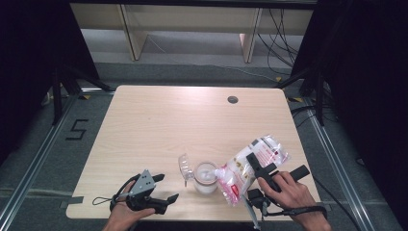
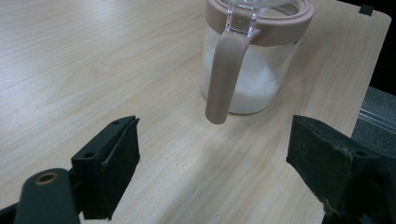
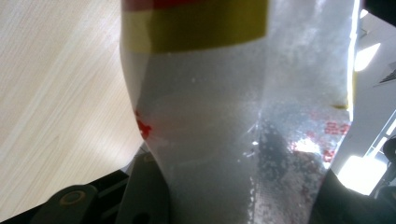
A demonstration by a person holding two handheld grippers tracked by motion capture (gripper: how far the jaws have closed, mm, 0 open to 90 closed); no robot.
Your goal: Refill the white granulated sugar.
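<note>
A clear jar (image 1: 206, 177) with a beige collar and hanging scoop holds white grains near the table's front edge; its clear lid (image 1: 184, 167) is flipped open to the left. In the left gripper view the jar (image 2: 254, 60) stands just beyond the open jaws. My left gripper (image 1: 161, 188) rests open on the table, left of the jar, with nothing between its pads. My right gripper (image 1: 257, 169) is shut on a plastic bag of white grains (image 1: 252, 163), tilted with its mouth at the jar's opening. The bag (image 3: 233, 116) fills the space between the right jaws.
The light wooden table (image 1: 159, 120) has a cable hole (image 1: 233, 99) near its far edge. Dark stands and cables flank the table on both sides. A pale wooden frame stands behind it.
</note>
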